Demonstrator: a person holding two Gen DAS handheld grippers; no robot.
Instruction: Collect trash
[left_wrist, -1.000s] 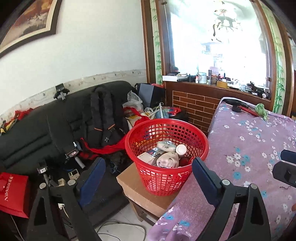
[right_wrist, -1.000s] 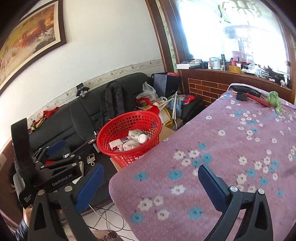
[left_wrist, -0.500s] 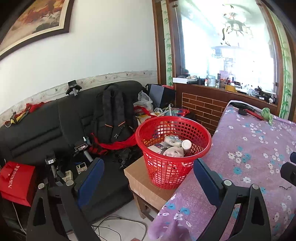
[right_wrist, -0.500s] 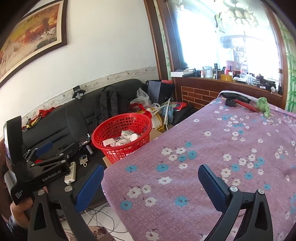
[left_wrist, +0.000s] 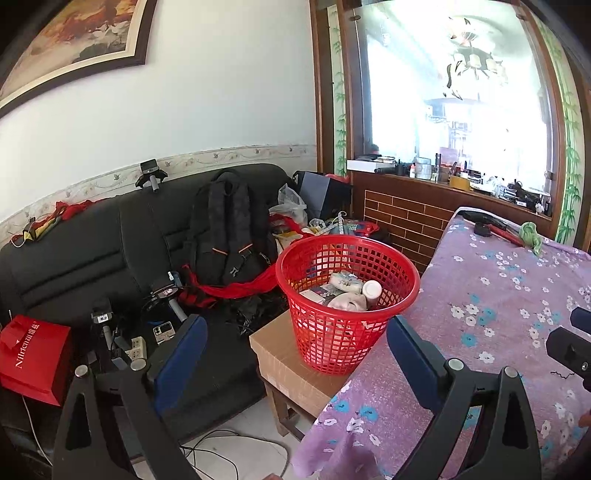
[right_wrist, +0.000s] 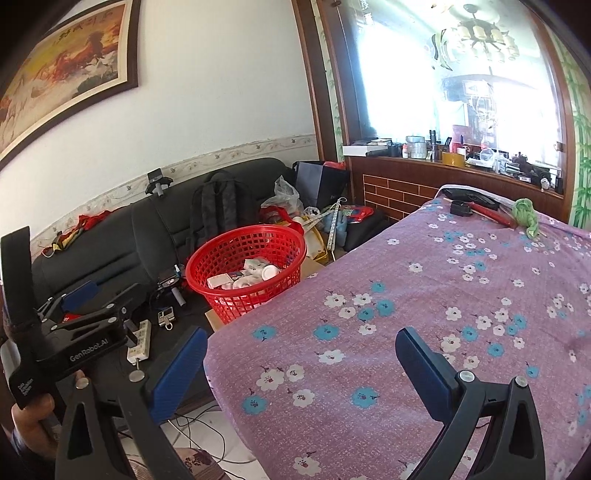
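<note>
Collection stage, judged nearly complete: the red plastic lattice basket (left_wrist: 347, 295), on a brown cardboard box (left_wrist: 295, 363) beside the purple floral-clothed worktop (right_wrist: 424, 295), already holds white bottles and wrappers (left_wrist: 349, 290). Left claw (left_wrist: 295, 354) and right claw (right_wrist: 301, 373) hang wide apart, empty, touching nothing. Next move: locate any remaining trash; none is evident on the cloth.

We cannot identify the small clutter on the brown wooden window ledge (right_wrist: 480, 157); the red mesh plastic basket (left_wrist: 347, 295) hides its lower contents.
</note>
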